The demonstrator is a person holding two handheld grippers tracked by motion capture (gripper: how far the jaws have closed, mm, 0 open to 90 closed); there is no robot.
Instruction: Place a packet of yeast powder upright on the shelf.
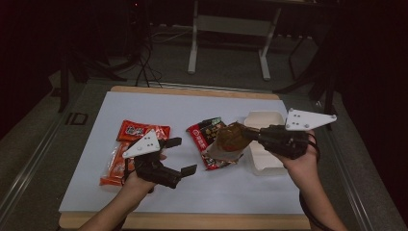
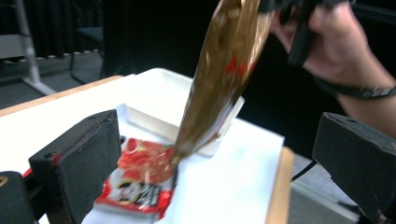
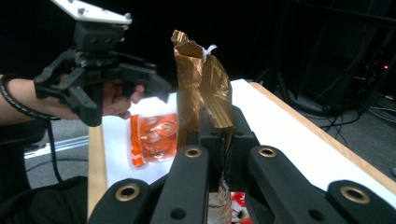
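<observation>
The worktop (image 1: 192, 192), laid with a white sheet, spreads under both hands. The person's right forearm comes in from the near edge, angled toward the middle, and the right hand (image 1: 300, 166) grips the right gripper (image 1: 250, 134) with its jaws pointing across at the other hand. Those jaws are closed on one end of a brown foil packet (image 1: 231, 138); in the right gripper view the crumpled packet (image 3: 201, 93) stands straight up out of the pinch, and in the left gripper view it hangs tilted, its low end just above a red snack packet (image 2: 142, 175). Beside the right jaws, partly beneath them, sits a white open box (image 1: 263, 144).

The left forearm rises from the near edge, and the left hand (image 1: 139, 180) holds the left gripper (image 1: 180, 156) level above the worktop, its jaws aimed at the held packet and spread wide with nothing between them. Behind and under these jaws lie an orange-red packet (image 1: 115, 166) and another red packet (image 1: 139, 130), and ahead of them, under the brown packet, lies the red snack packet.
</observation>
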